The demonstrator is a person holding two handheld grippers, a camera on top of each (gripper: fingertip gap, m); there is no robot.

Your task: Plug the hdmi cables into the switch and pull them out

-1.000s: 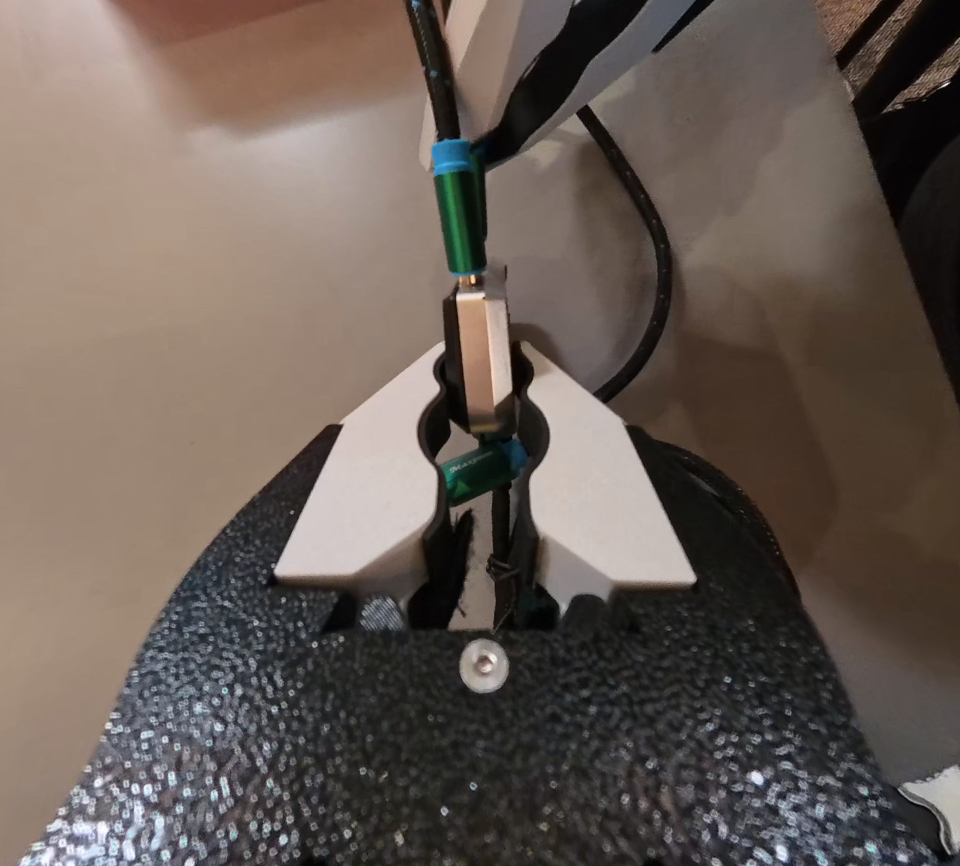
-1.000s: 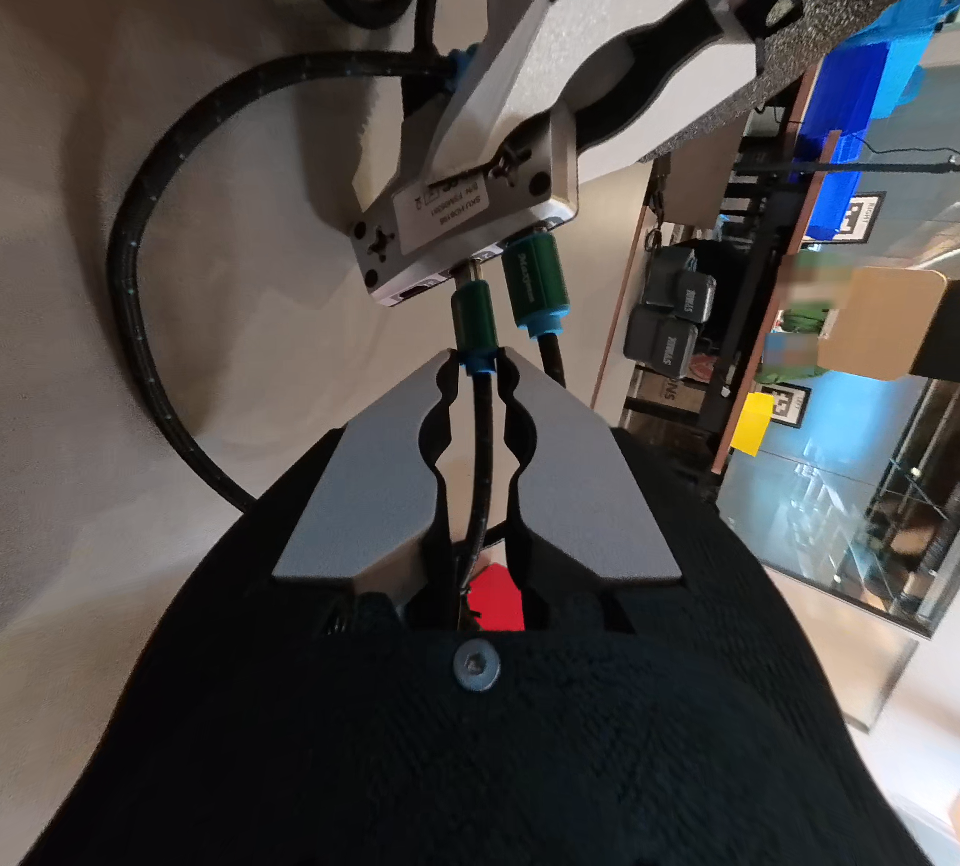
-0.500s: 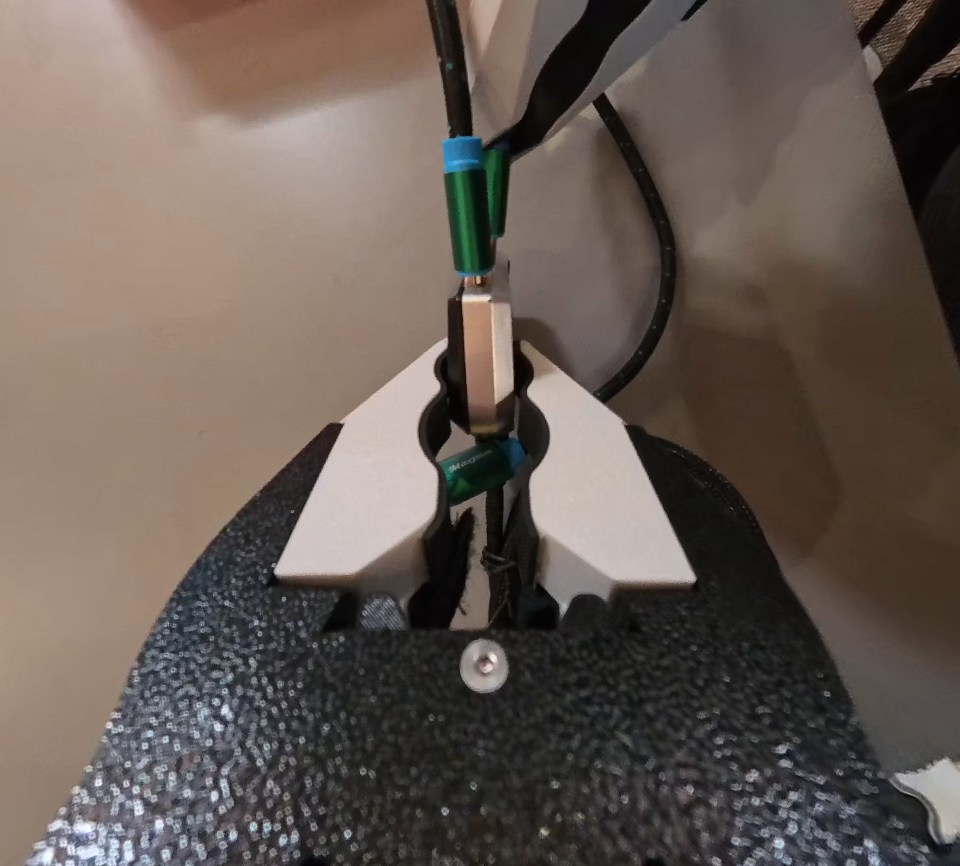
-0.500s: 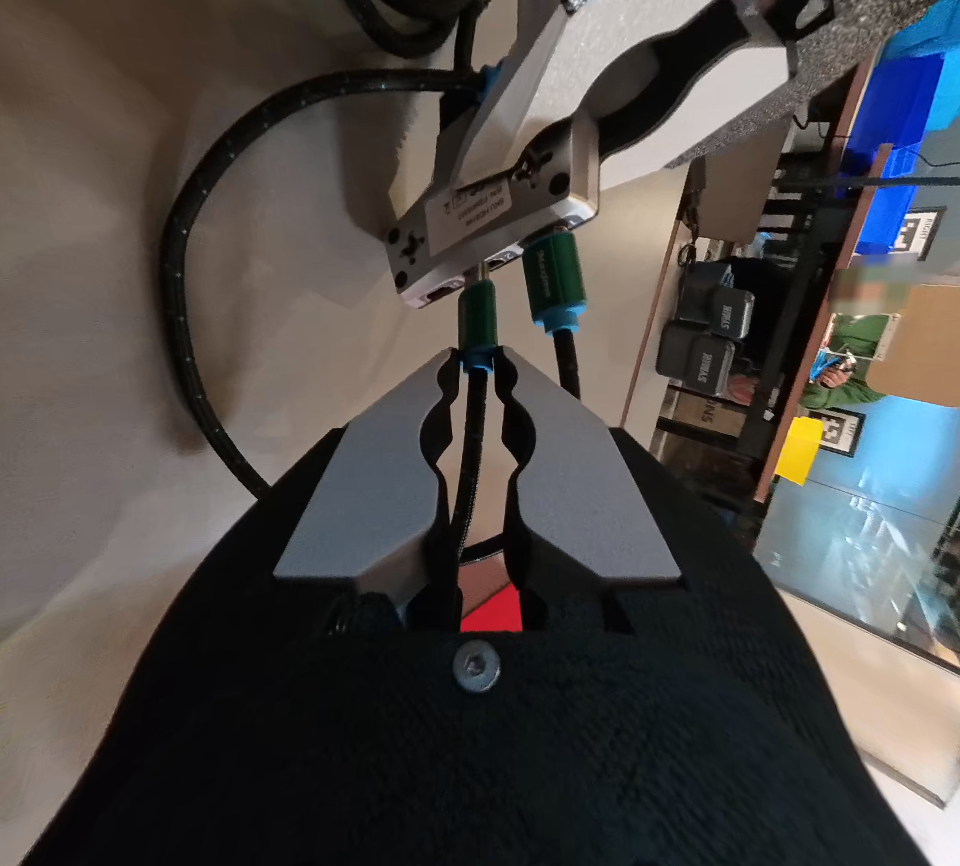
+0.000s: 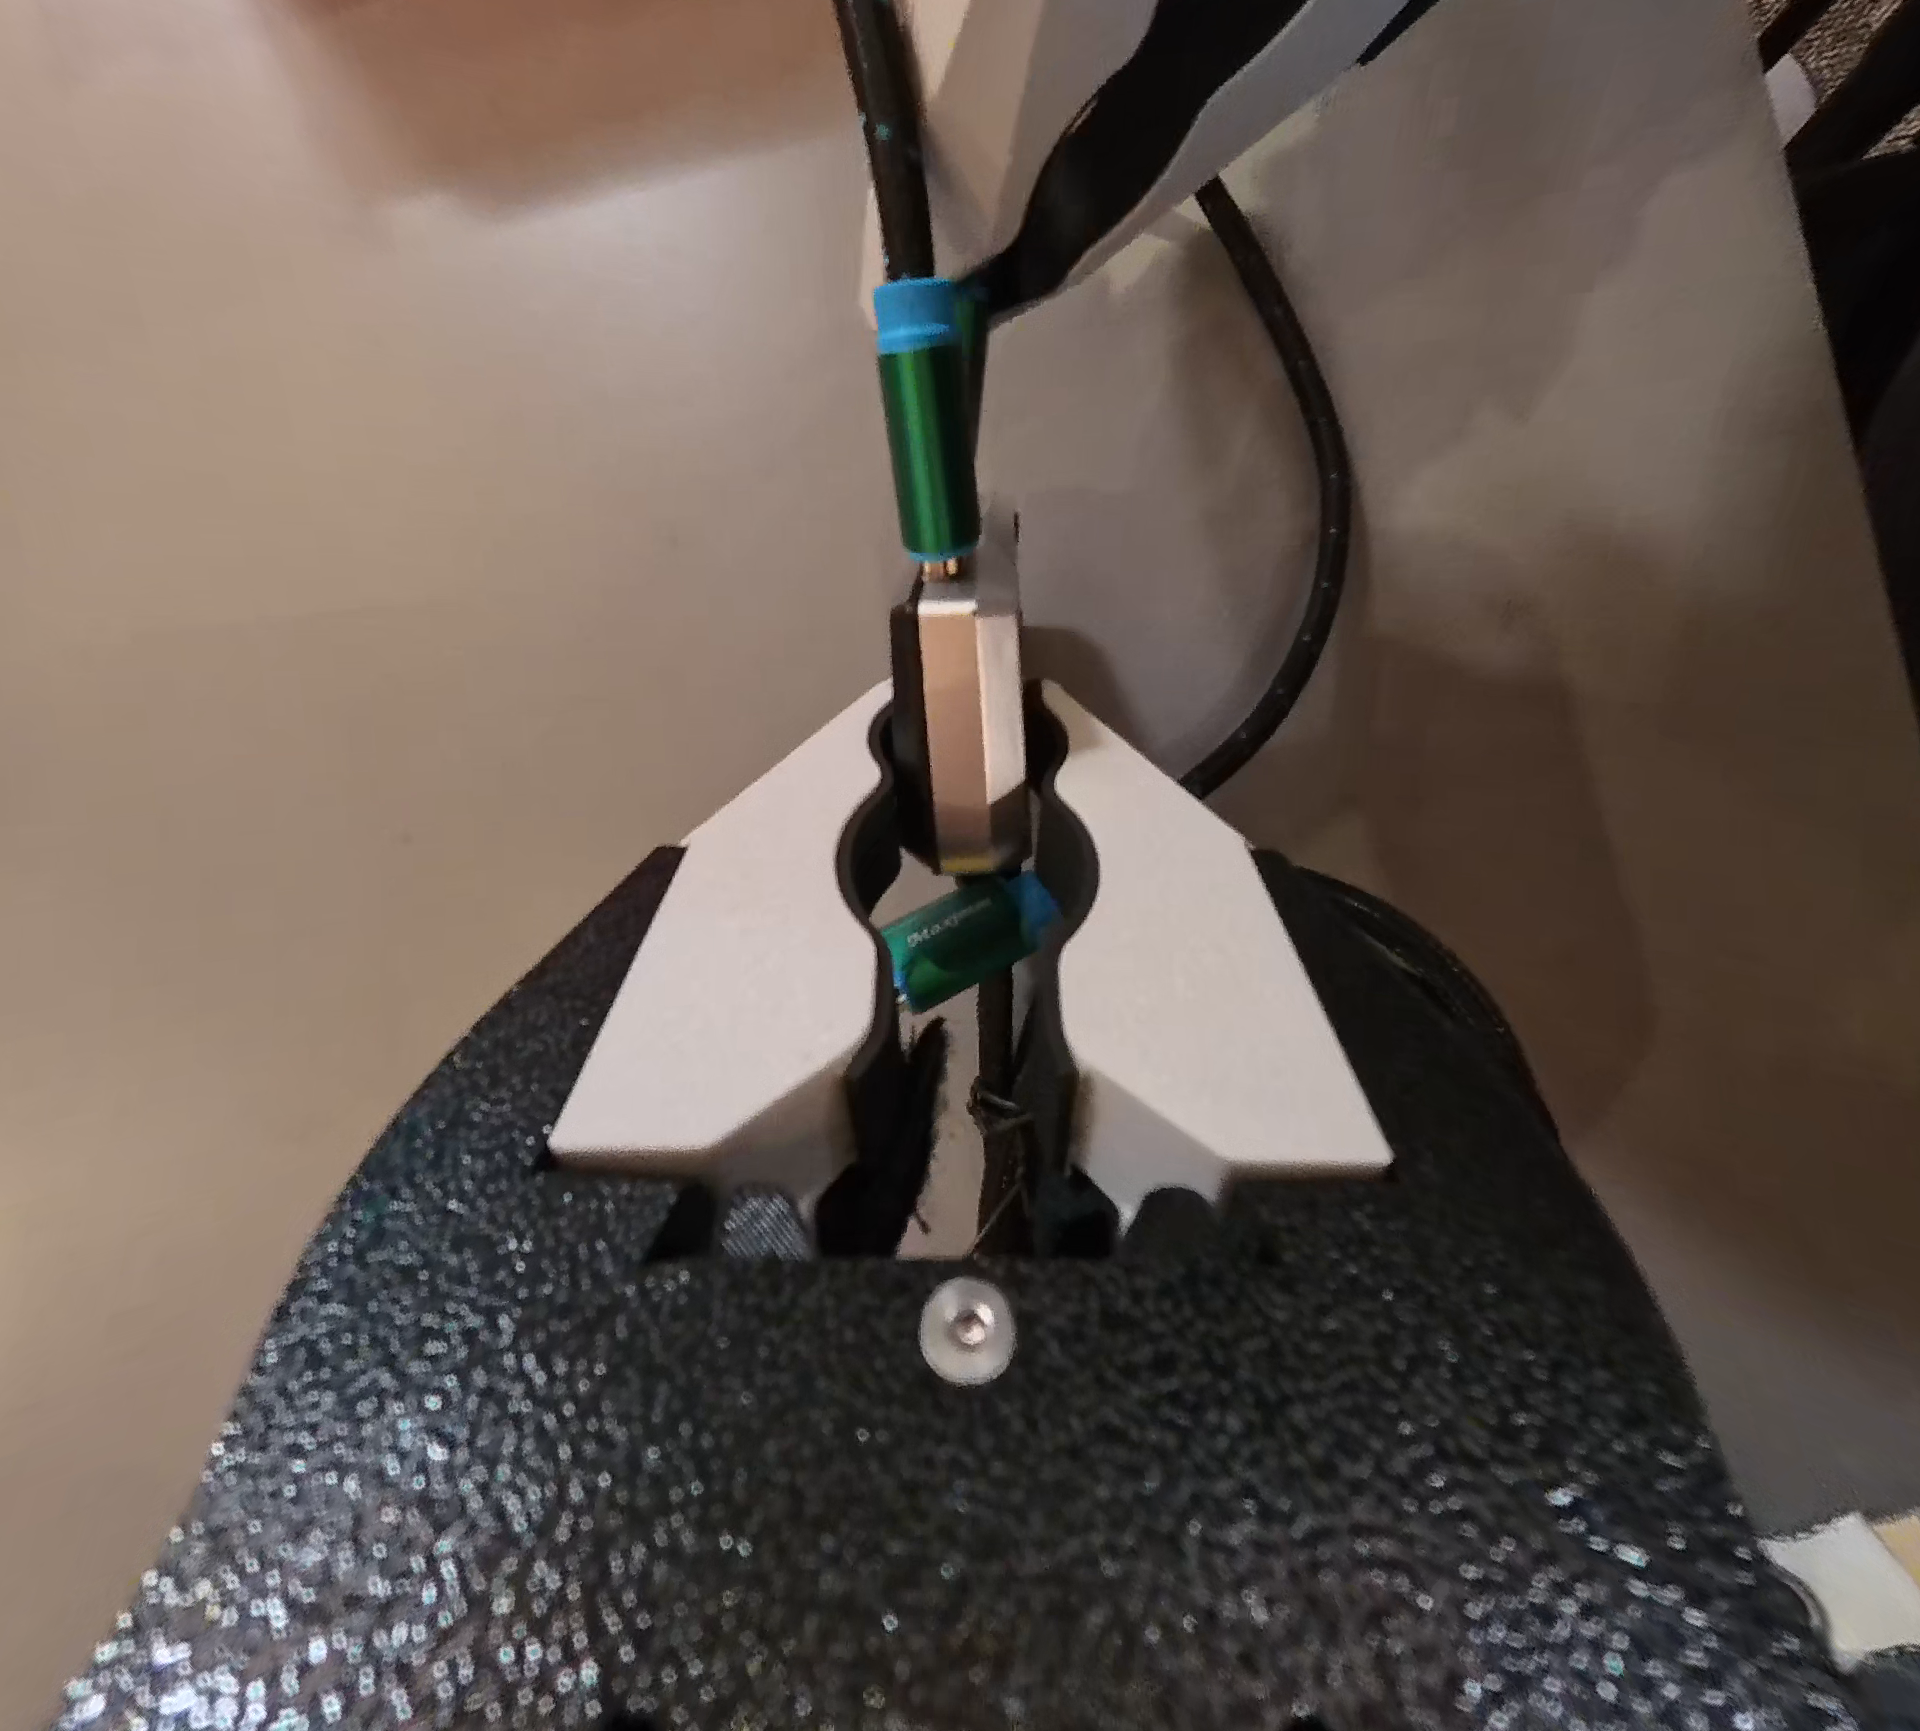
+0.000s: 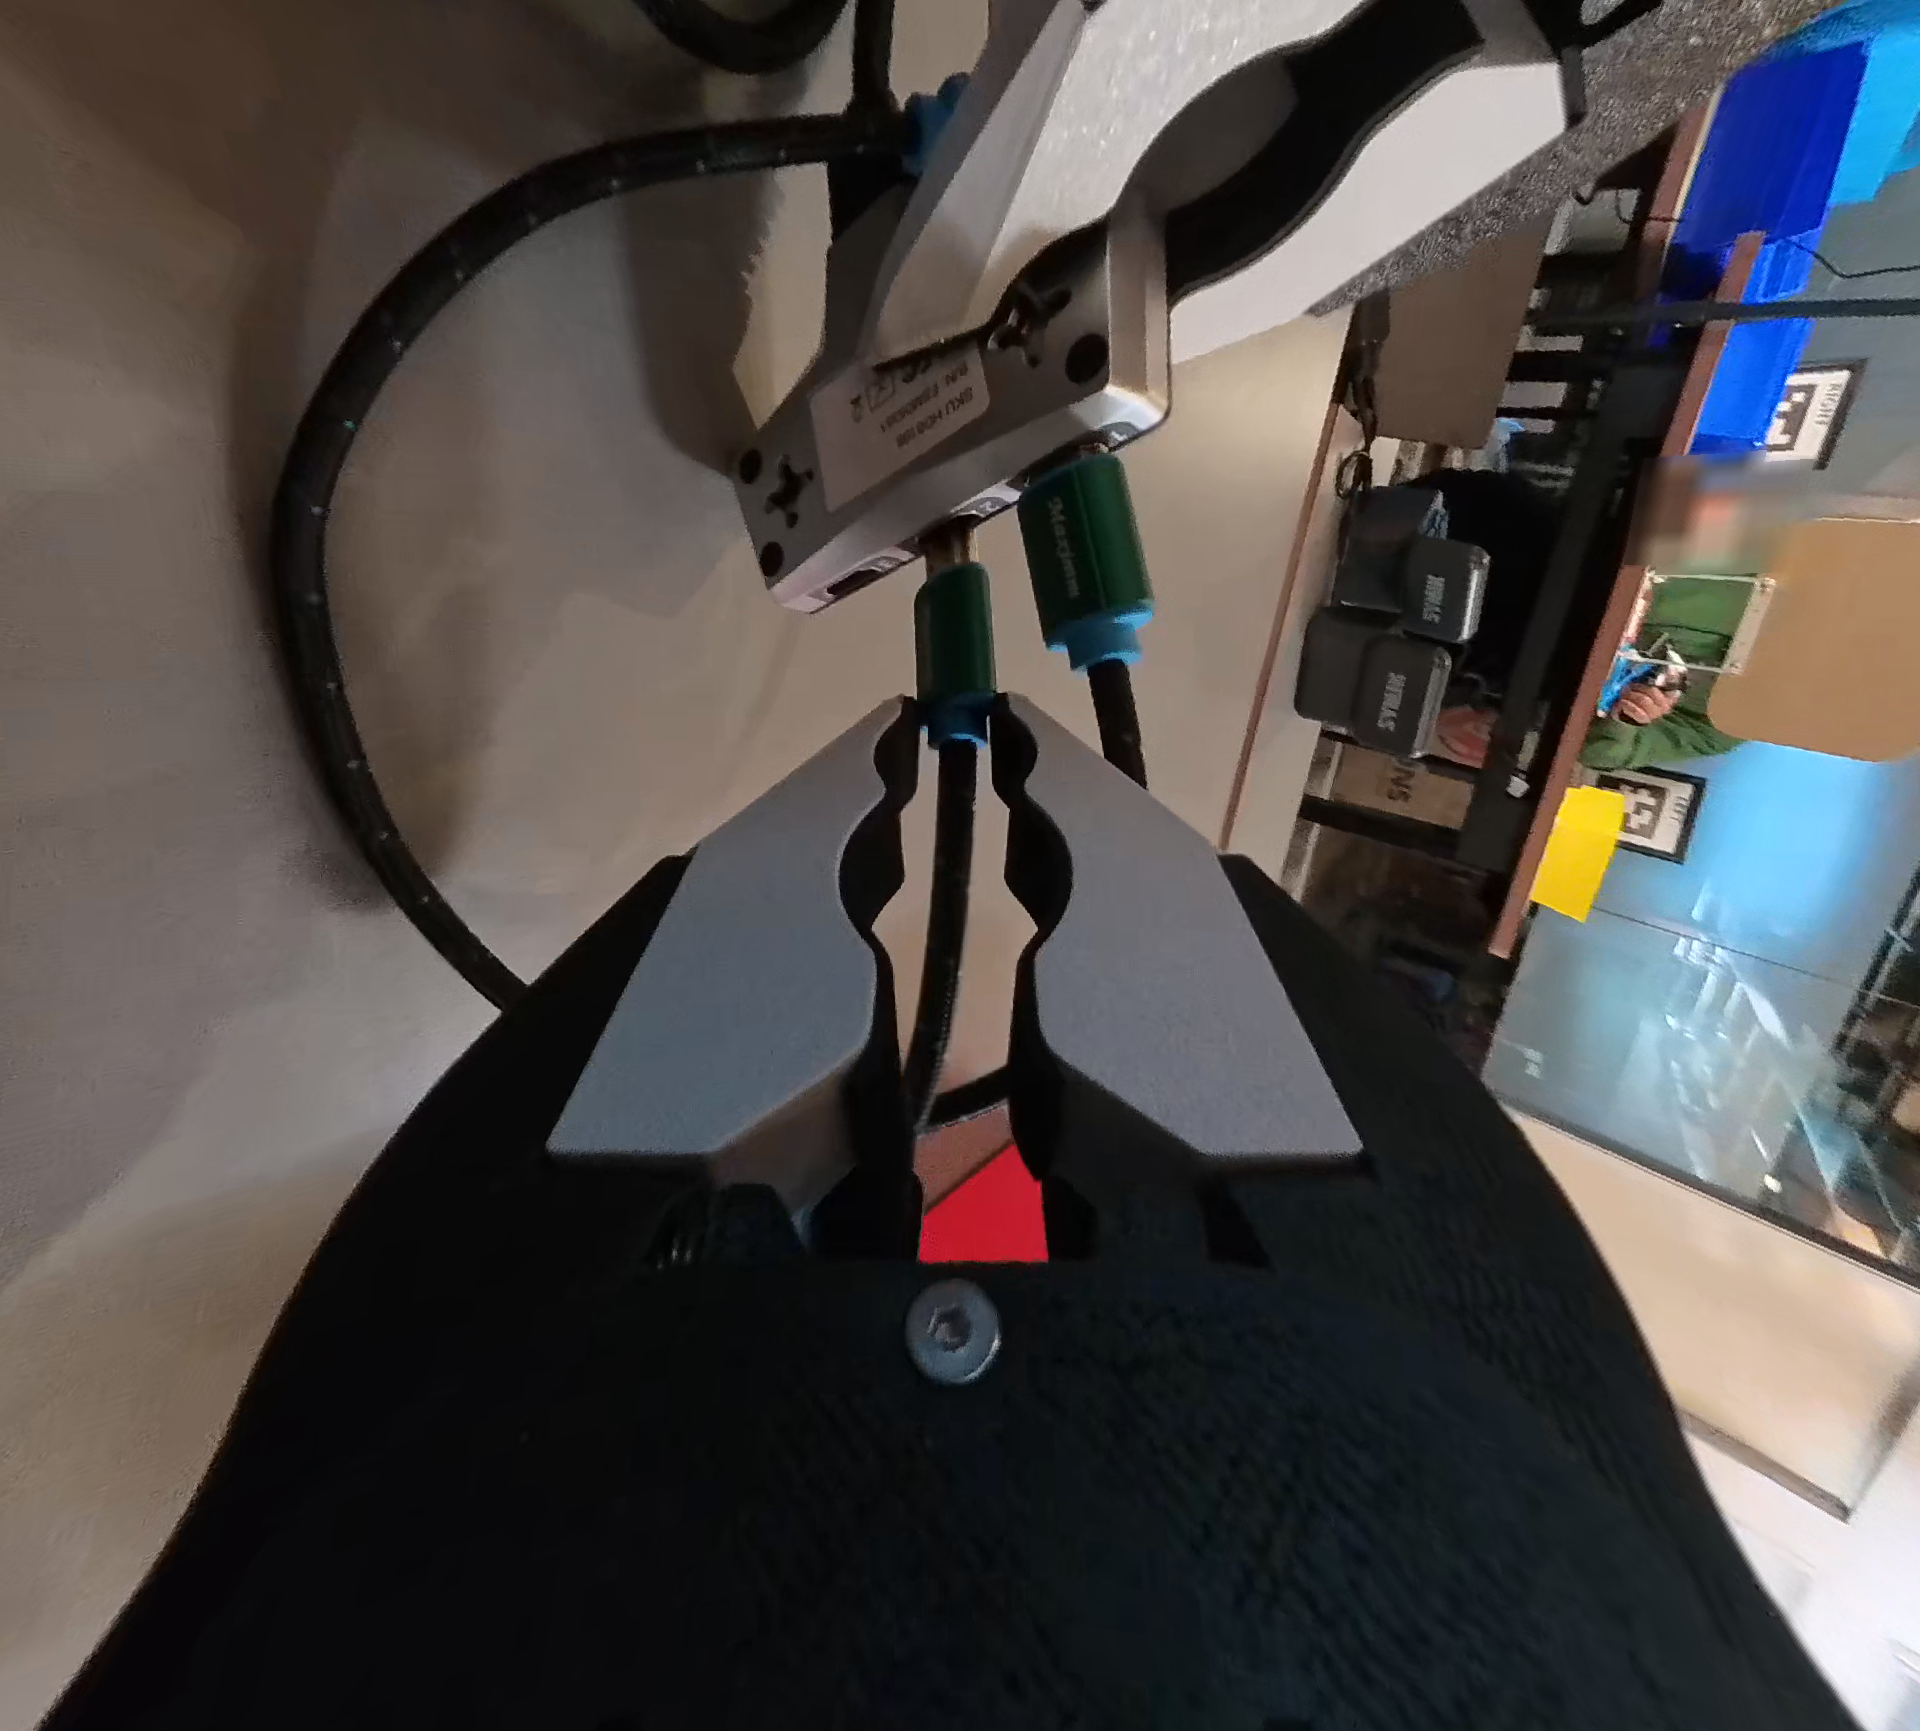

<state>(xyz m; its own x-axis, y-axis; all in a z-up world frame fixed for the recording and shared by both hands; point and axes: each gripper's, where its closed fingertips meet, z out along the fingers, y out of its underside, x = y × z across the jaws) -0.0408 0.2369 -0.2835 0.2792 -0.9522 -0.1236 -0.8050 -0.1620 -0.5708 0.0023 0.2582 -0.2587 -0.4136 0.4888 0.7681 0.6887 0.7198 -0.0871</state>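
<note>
Silver switch [image 6: 966, 445] clamped in the left gripper [image 5: 961, 777]; right gripper [image 6: 956, 731] pinches a green plug [image 6: 951, 632] at its blue collar, metal tip half-seated. Judged mid-insertion or mid-extraction; the next move calls for straight travel along the port axis.

At frame centre, the right gripper [image 6: 956, 725] has its jaws closed on a black braided cable [image 6: 940, 902] just behind its green plug [image 6: 951, 627]. The plug's metal tip partly enters a silver switch [image 6: 966, 445], held from upper right by the left gripper [image 6: 1122, 216].
</note>
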